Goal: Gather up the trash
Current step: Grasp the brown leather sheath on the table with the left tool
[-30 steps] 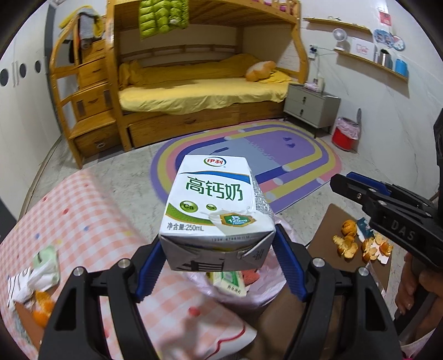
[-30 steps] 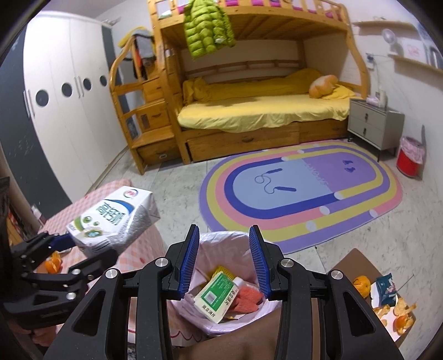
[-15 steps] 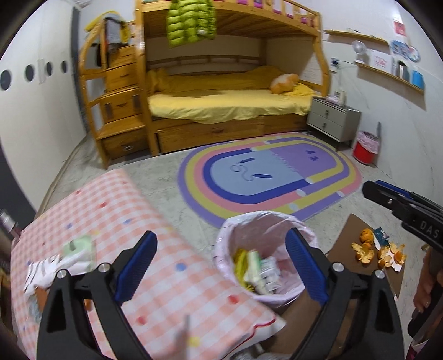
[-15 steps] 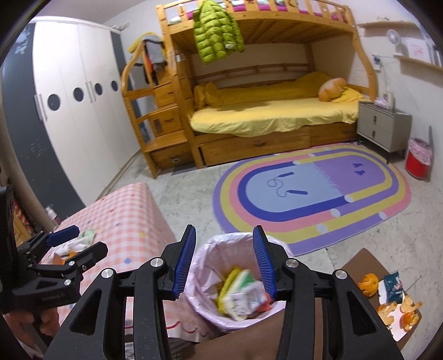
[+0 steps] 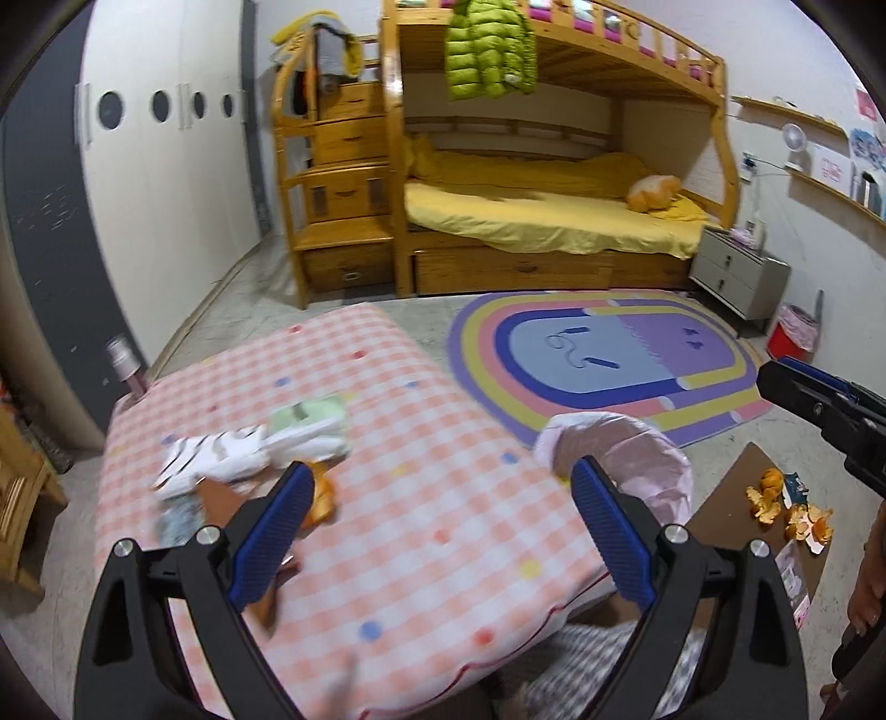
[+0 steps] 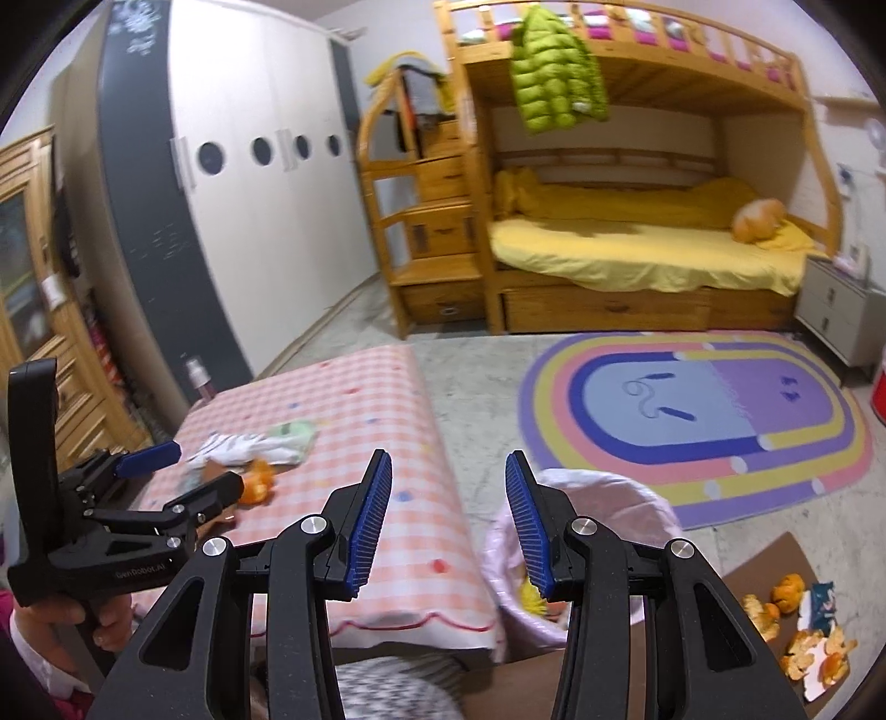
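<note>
Left tongs [image 5: 440, 520]: matt black plastic, ribbed blue pads, shiny metal screws. Desk [image 5: 421, 443] cloth: pink checked fabric, soft. Bin liner [image 5: 637, 443]: thin translucent pink plastic, crinkled. Bunk bed [image 5: 554, 66]: glossy varnished wood. Jacket [image 5: 490, 50]: quilted, sheeny green.

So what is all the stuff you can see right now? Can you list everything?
checked cloth: one, pink and white, over the low table
white wrappers: a crumpled pile, on the cloth
green packet: one, by the wrappers
orange peel: one piece, on the cloth
bin: one, pink bag liner, right of the table, trash inside
peel scraps: several, orange, on a brown board, far right
rug: one, rainbow, on the floor
bunk bed: one, wooden, yellow bedding
jacket: one, green, hanging on the bunk
left gripper: open, empty
right gripper: open, empty
</note>
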Motion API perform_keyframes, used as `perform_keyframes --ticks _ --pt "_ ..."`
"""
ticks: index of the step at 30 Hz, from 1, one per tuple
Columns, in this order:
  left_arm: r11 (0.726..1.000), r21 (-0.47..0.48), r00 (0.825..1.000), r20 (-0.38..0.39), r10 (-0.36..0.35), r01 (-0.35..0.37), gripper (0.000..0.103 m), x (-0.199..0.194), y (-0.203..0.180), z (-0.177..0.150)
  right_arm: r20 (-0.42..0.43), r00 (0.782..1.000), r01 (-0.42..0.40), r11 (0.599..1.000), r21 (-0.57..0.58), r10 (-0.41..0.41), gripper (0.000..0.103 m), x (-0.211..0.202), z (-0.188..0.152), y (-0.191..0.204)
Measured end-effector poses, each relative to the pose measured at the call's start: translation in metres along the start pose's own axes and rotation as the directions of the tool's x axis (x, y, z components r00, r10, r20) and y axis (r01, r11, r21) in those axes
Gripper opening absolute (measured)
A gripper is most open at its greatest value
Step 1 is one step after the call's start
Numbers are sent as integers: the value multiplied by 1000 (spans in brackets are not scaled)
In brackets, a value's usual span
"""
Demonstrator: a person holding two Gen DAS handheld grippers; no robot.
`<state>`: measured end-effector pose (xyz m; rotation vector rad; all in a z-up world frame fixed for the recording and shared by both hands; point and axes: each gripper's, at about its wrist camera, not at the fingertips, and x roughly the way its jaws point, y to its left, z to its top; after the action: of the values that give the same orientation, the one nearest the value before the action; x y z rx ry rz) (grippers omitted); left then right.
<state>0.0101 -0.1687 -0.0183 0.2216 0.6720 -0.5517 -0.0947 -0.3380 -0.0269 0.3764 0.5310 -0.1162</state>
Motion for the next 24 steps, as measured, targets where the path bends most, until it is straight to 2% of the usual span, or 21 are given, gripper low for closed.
perform_keyframes --ticks 5,7,11,19,24 --pt "994 -78 997 -15 71 -72 91 -22 41 -19 -34 996 -90 993 -72 88 45 8 -2 45" --pt "988 -110 994 -28 104 -106 91 -28 61 -30 -44 993 -114 989 -96 110 50 10 -4 59" --pt "973 -156 985 -54 164 -170 91 -32 94 -46 -71 987 -152 980 -130 144 51 20 -7 84" --pt "950 -236 975 -133 176 -204 91 -7 125 -73 -101 984 -160 977 -144 146 51 47 -8 103" --pt "954 -217 970 -175 170 -206 91 25 118 -75 -115 983 -157 979 -131 143 51 65 -7 103"
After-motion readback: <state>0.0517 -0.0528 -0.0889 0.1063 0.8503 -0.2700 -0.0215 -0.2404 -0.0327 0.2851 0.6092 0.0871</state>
